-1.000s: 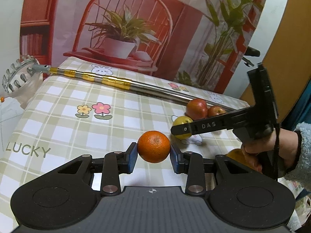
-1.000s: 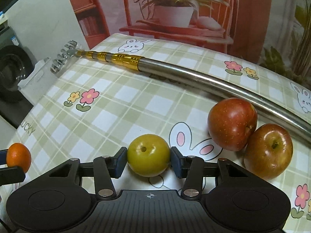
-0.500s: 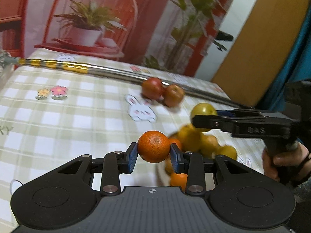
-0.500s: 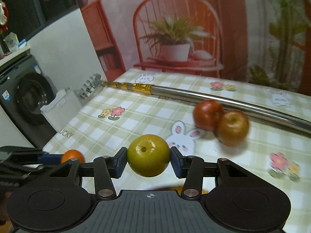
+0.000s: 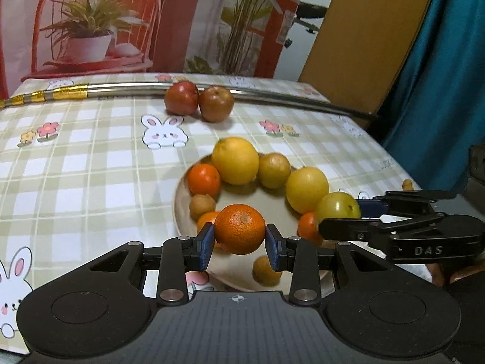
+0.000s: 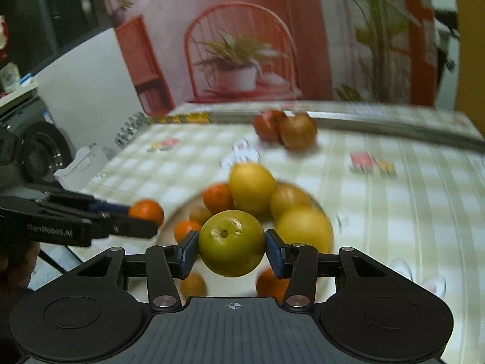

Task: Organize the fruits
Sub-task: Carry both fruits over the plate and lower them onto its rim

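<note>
My left gripper (image 5: 239, 242) is shut on an orange (image 5: 240, 228) and holds it above the near side of a beige plate (image 5: 182, 209). My right gripper (image 6: 232, 251) is shut on a yellow-green apple (image 6: 232, 242), also over the plate (image 6: 182, 209); it shows in the left wrist view (image 5: 338, 209) at the plate's right rim. The plate holds several yellow fruits and small oranges around its rim. Two red apples (image 5: 198, 101) lie on the checked tablecloth behind it.
A long metal pole (image 5: 272, 97) with gold bands lies across the far side of the table. The table's right edge (image 5: 394, 163) is near the plate, with a blue curtain beyond. A washing machine (image 6: 39, 148) stands to the left.
Both grippers have carried their fruit from the open cloth to above the plate. The plate with its fruit has come into full view under both.
</note>
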{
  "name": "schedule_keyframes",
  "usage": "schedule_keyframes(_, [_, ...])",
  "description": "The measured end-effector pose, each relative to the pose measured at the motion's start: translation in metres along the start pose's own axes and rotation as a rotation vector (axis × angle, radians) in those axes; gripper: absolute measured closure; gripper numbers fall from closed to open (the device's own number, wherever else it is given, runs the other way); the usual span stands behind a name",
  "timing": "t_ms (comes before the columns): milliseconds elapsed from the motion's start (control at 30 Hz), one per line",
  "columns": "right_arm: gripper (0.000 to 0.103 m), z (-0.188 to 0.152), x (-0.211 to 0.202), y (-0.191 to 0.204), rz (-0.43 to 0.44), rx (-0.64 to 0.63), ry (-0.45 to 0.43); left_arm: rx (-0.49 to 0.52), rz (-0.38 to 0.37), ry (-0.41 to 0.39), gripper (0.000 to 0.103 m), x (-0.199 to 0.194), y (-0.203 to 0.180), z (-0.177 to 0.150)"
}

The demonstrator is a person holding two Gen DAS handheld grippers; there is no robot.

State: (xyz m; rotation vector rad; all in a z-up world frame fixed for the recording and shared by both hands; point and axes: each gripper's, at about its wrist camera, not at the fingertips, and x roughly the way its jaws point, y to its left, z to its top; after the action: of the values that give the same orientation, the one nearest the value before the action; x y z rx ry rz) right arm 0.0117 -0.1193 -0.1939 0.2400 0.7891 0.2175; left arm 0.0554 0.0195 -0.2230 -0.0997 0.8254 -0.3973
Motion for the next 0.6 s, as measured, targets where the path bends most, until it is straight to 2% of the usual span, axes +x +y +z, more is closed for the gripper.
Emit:
schedule_keyframes(200, [0.059,-0.017,-0.009,-0.005,0.0,0.012,0.023,0.023,0.007,0.046,0.065,0.015,-0.007,-0.003])
schedule_keyframes(367, [0.059,-0.02,-0.004,-0.009,0.011,0.034,0.046,0.004,0.02,0.063,0.065,0.023,-0.002,-0.005])
schedule_keyframes(600, [0.059,-0.02,0.007,-0.006,0.038,0.041,0.089,-0.001,-0.007,0.079,0.065,0.028,-0.001,-0.011])
